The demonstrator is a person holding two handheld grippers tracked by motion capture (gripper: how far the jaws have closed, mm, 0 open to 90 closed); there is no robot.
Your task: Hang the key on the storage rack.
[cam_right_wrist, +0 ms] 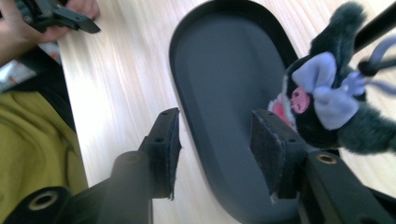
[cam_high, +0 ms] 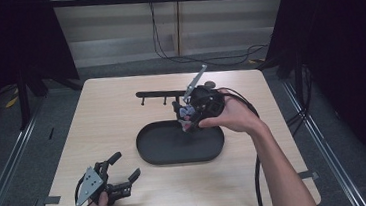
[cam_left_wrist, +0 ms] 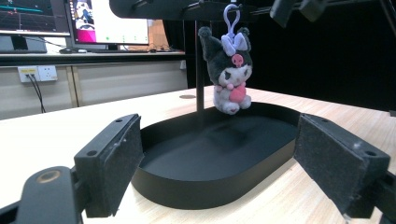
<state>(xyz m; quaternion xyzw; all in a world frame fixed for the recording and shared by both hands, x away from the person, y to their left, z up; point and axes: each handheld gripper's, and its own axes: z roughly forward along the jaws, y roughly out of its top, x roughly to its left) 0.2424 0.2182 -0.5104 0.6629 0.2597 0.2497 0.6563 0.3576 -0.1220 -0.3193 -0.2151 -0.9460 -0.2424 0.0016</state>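
A small dark plush toy [cam_high: 186,113] with a lilac bow and a pink skull badge hangs by a lilac clip from a black rack [cam_high: 155,93] over a black oval tray [cam_high: 145,154]. My right gripper [cam_high: 187,120] is right at the toy, jaws open. In the right gripper view the plush toy [cam_right_wrist: 327,107] lies just outside the right-hand pad, and the gap of my right gripper [cam_right_wrist: 215,149] holds nothing. My left gripper [cam_high: 127,165] rests open at the table's front left. Its own view looks past my left gripper [cam_left_wrist: 224,158] at the tray [cam_left_wrist: 187,186] and plush toy [cam_left_wrist: 229,74].
The rack's thin post [cam_left_wrist: 200,60] stands behind the tray. Bare wooden tabletop [cam_high: 107,119] surrounds the tray. Monitors and a desk [cam_left_wrist: 93,28] stand beyond the table. A cable runs from the right gripper along the table's right side [cam_high: 257,167].
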